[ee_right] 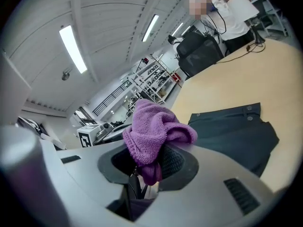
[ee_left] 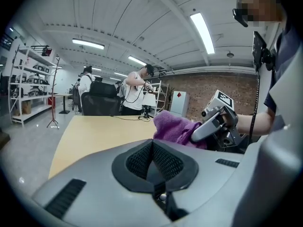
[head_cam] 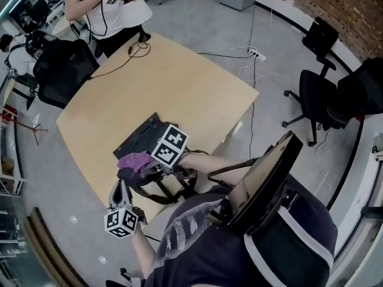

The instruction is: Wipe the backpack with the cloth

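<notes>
Looking down, we've got a light-wood table (head_cam: 173,82) with rounded corners. The black backpack (head_cam: 145,137) lies flat right at its near edge, with its straps (head_cam: 164,191) spilling over that edge. The only other thing on the wood is a thin black cable (head_cam: 139,49) looped by the far corner. A person in a white top (head_cam: 111,8) stands there next to a black office chair (head_cam: 63,70). Two more office chairs (head_cam: 320,94) sit well off the right edge on the grey floor.

Our right gripper (head_cam: 143,166) is over the backpack's near end, jaws pinched on the purple cloth (head_cam: 134,160). Its own view gives detail the head view doesn't. The cloth is a nubby terry knit, bunched into a lump sticking up out of the mesh-padded jaws, with the bag's smooth dark fabric and a few round studs beyond.

Our left gripper (head_cam: 119,187) is at the bag's near-left corner, just off the table edge. Its view shows the jaws closed together, with something thin and dark low between them that we can't identify. That view also looks across the tabletop to metal shelving (ee_left: 23,91) and a coat stand (ee_left: 54,93).
</notes>
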Available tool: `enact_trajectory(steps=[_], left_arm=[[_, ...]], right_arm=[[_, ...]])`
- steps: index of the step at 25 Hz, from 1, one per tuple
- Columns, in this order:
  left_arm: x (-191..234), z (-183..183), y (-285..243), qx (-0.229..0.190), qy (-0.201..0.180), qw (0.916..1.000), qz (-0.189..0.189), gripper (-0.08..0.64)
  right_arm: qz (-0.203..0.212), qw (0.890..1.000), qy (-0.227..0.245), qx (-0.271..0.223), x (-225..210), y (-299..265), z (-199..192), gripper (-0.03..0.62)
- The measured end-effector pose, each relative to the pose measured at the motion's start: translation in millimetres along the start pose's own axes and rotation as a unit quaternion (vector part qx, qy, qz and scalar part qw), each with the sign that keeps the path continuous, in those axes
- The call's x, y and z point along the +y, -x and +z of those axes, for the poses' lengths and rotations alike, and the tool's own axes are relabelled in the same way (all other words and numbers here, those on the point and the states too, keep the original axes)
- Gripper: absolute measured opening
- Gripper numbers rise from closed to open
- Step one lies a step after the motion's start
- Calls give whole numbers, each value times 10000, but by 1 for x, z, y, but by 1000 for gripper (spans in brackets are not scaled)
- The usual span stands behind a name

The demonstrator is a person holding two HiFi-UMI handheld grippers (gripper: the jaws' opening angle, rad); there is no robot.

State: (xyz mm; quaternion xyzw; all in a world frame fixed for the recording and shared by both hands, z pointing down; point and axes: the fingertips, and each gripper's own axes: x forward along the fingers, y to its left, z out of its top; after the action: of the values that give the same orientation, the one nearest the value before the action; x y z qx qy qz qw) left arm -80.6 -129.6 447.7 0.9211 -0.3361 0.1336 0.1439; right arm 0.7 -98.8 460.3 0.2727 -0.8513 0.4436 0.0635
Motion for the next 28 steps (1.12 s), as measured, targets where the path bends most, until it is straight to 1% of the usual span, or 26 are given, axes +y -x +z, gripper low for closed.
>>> enact_trajectory(steps=[4, 9, 12, 15, 17, 18, 21, 24, 26, 28], left_arm=[[-61, 9, -12, -57, -303, 9995, -101, 8], [-135, 4, -7, -6, -465, 9989, -67, 8], [-172, 0, -1, 27, -580, 9983, 56, 8], [-217, -13, 1, 88, -582, 9982, 130, 8], [-247, -21, 4, 125, -599, 9981, 120, 8], [-258, -23, 9, 142, -603, 9980, 108, 8], [-271, -26, 32, 153, -516, 9985, 139, 8], [-276, -27, 52, 103, -448, 9986, 257, 8], [-281, -22, 62, 13, -469, 9985, 274, 8], [-290, -12, 72, -157, -494, 9985, 201, 8]], right_arm=[[106, 9996, 70, -252, 6, 57, -15, 103], [303, 9978, 63, -584, 13, 125, -41, 103], [528, 9955, 256, -738, 26, 162, -54, 104], [760, 9918, 460, -922, 40, 208, -78, 104], [825, 9889, 581, -1094, 51, 240, -94, 103], [794, 9880, 620, -1174, 57, 252, -101, 104], [637, 9865, 782, -1294, 77, 272, -118, 104], [607, 9845, 1027, -1287, 97, 285, -129, 103], [511, 9831, 1184, -1298, 105, 290, -134, 104], [326, 9807, 1375, -1355, 112, 292, -140, 103]])
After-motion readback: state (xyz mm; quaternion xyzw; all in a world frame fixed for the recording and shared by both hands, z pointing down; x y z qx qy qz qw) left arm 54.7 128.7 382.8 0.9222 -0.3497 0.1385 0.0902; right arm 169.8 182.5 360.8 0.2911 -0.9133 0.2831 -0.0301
